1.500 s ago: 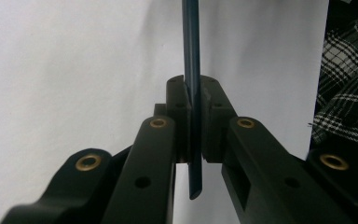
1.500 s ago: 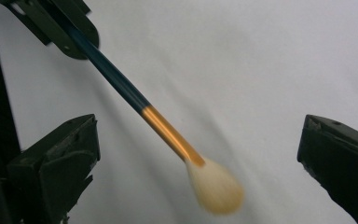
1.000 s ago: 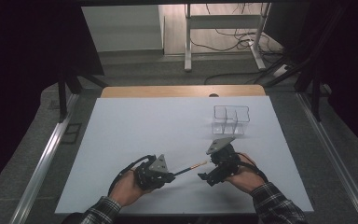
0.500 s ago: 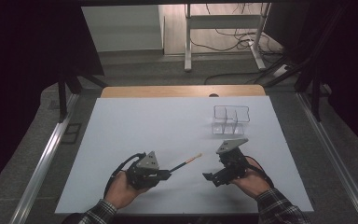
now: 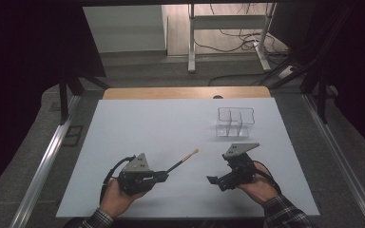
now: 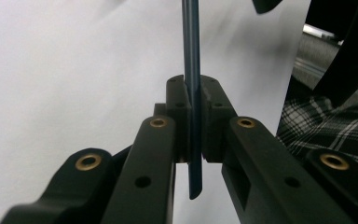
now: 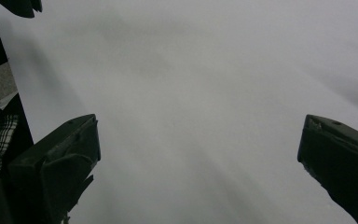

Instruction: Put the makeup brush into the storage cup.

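The left gripper (image 5: 164, 176) was clamped on a thin dark stick (image 6: 192, 93) whose pale tip pointed far-right over the white table (image 5: 171, 123). The right gripper (image 5: 214, 180), jaws wide and empty, hovered just beyond, near a clear divided box (image 5: 235, 121).

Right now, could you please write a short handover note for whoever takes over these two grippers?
Left gripper: shut on the thin dark brush, clamped near its back end, as the left gripper view shows; its pale tip points toward the clear divided holder.
Right gripper: open and holding nothing, low over the white table.
Holder: upright at the far right of the table, no item visible inside.
Done: brush is gripped.
Left, probably: carry the brush over and stand it in a compartment.
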Tool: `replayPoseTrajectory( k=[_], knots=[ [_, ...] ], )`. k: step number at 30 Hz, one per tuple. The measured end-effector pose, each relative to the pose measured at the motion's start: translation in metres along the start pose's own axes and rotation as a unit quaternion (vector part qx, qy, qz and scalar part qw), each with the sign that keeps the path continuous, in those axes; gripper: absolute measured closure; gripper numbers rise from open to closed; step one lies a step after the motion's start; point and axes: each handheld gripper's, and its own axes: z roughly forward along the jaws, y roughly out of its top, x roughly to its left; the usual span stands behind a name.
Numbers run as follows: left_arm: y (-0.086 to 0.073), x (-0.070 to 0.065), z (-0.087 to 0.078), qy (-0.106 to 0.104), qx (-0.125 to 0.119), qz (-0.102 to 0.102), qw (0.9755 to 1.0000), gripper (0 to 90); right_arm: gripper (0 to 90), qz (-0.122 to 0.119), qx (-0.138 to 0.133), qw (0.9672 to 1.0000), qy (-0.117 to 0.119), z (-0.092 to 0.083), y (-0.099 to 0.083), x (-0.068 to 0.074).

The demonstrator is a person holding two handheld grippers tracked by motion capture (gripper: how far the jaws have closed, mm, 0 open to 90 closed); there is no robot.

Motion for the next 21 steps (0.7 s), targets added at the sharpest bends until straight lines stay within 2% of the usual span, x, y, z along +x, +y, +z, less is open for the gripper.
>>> replayPoseTrajectory(
  k=[2, 8, 11, 16, 21],
  knots=[
    [0.000, 0.000, 0.001, -0.004, -0.006, -0.002, 1.0000, 84.6, 0.0, -0.003, -0.001, 1.0000, 0.001, 0.001, 0.002, 0.002],
    [0.001, -0.002, 0.007, -0.011, -0.001, 0.003, 0.9999, 84.6, 0.0, 0.000, -0.001, 1.0000, 0.003, 0.006, 0.009, 0.010],
    [0.002, -0.003, 0.008, -0.017, -0.002, 0.006, 0.9998, 84.6, 0.0, 0.018, -0.001, 0.9996, 0.024, 0.009, 0.012, 0.013],
    [0.003, -0.006, 0.012, -0.028, -0.002, 0.014, 0.9995, 84.5, 0.0, 0.022, -0.006, 0.9987, 0.047, 0.014, 0.019, 0.021],
    [0.004, -0.008, 0.015, -0.038, -0.005, 0.021, 0.9991, 84.6, 2.6, 0.028, -0.021, 0.9964, 0.077, 0.015, 0.025, 0.027]
  ],
)
